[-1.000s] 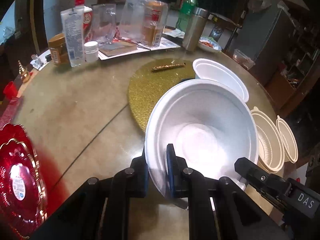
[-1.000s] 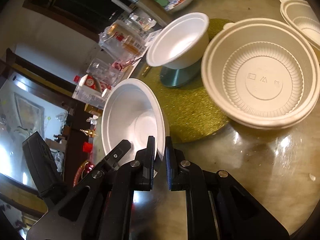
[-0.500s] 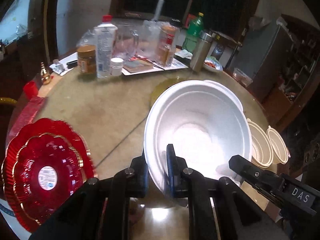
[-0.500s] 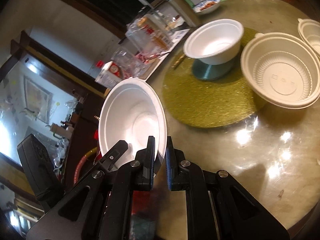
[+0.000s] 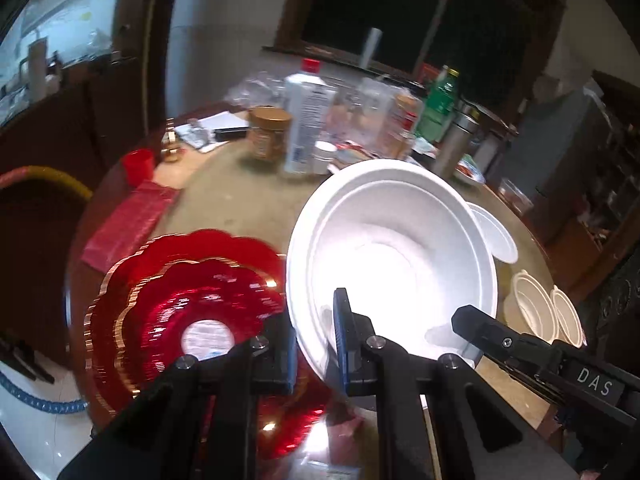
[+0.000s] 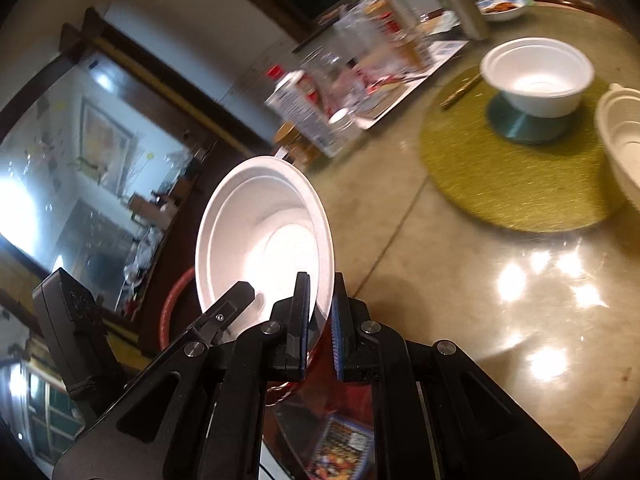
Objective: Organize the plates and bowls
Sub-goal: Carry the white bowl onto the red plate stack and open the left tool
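Observation:
Both grippers hold one white foam bowl [image 5: 396, 256] by its rim, lifted above the table. My left gripper [image 5: 316, 336] is shut on the near rim. My right gripper [image 6: 320, 312] is shut on the same bowl [image 6: 264, 232], which tilts to its left. Stacked red scalloped plates [image 5: 180, 304] lie on the table below and left of the bowl. A second white foam bowl [image 6: 538, 76] stands on a teal disc on the gold mat [image 6: 516, 176]. Cream plastic bowls [image 5: 534, 304] sit at the right table edge.
Bottles, jars and clear packets [image 5: 312, 128] crowd the far side of the round table [image 6: 460, 280]. A red cup [image 5: 138, 164] and red packet [image 5: 128, 220] lie at the left edge. A steel flask [image 5: 456, 140] and a small food dish [image 6: 502, 6] stand far right.
Both grippers have carried the white bowl up and to the left, off the gold mat side, so it now hangs beside the red plates. The grip has not changed.

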Tool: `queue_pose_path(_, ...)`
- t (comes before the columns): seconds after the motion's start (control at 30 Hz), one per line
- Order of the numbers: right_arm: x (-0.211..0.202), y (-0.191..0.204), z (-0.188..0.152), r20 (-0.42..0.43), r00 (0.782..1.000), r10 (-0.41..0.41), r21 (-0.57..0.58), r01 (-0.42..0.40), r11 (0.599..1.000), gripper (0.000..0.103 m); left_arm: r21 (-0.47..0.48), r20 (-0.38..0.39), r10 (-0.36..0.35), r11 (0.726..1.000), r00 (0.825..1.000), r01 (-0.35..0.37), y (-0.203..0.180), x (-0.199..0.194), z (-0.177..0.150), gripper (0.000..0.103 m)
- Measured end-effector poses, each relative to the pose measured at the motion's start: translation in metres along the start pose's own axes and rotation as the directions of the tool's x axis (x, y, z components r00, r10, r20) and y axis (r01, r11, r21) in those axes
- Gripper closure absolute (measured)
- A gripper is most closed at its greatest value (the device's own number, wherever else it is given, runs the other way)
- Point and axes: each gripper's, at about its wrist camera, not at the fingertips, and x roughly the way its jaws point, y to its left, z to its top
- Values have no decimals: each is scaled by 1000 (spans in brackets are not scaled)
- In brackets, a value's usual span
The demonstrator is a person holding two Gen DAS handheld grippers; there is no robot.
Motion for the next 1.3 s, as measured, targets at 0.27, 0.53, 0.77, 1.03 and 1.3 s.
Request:
queue_pose_path(0.27, 38, 32, -15, -79, 997, 26, -49, -30, 998, 94, -59, 5, 54, 997, 999, -53, 40, -11, -5, 89)
queue_pose_path(0.53, 71, 47, -27, -159, 987, 18, -78, -31, 996, 94, -98, -32, 95, 990, 995, -98, 70, -4, -16, 89)
queue_pose_path(0.77, 98, 45, -35, -220, 976, -7, -76, -10, 997, 94, -122, -82, 110, 985, 991, -119, 85, 7, -23, 89)
queue_pose_path(1.03, 113, 39, -37, -262, 965, -28, -69, 10, 998, 94, -133, -131, 114, 982, 985, -132, 94, 18, -29, 88)
queue_pose_path(1.3, 121, 40, -37, -294, 955, -36, -69, 16, 997, 93, -132, -152, 132, 979, 979, -153, 97, 23, -30, 88)
